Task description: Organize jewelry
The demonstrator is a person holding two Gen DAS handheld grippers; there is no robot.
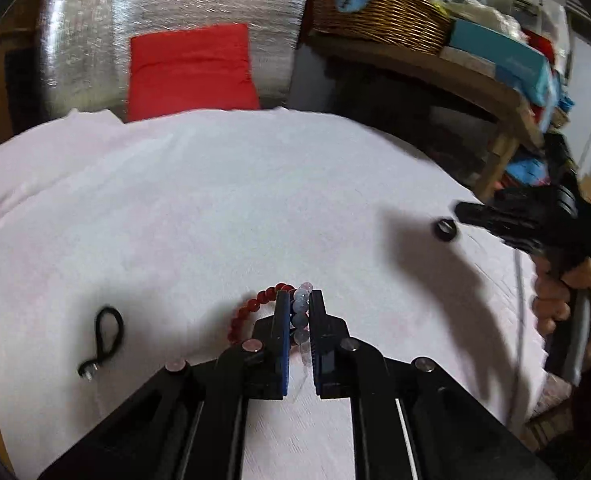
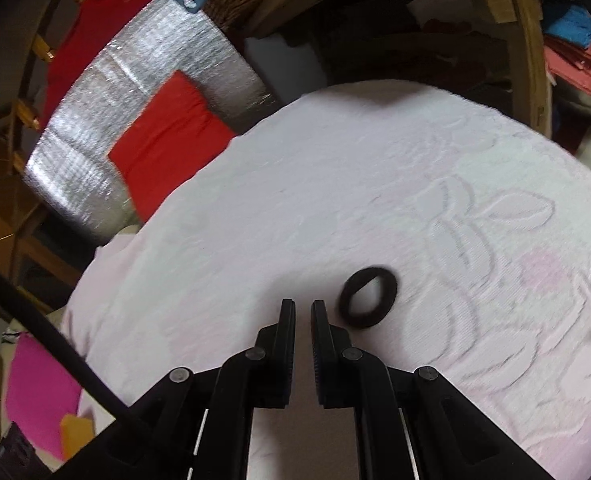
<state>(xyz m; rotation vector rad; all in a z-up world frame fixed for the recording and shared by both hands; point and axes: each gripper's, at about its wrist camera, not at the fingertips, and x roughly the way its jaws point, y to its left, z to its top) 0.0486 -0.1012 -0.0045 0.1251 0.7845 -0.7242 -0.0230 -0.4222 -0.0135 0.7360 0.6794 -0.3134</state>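
Note:
My left gripper is shut on a bracelet of pale blue-grey and pink beads, pinched between its pads just above the white cloth. A red bead bracelet lies against the left finger, partly hidden behind it. Further left on the cloth lies a black cord loop with a metal end. My right gripper is shut with nothing between its fingers. A black ring-shaped band rests on the cloth just right of its tips. In the left wrist view this band sits below the right gripper.
The cloth has a raised leaf pattern. Behind it are a red cushion on a silver foil mat, and a wooden bench bearing a wicker basket and a teal box. Pink and orange sheets lie at the left.

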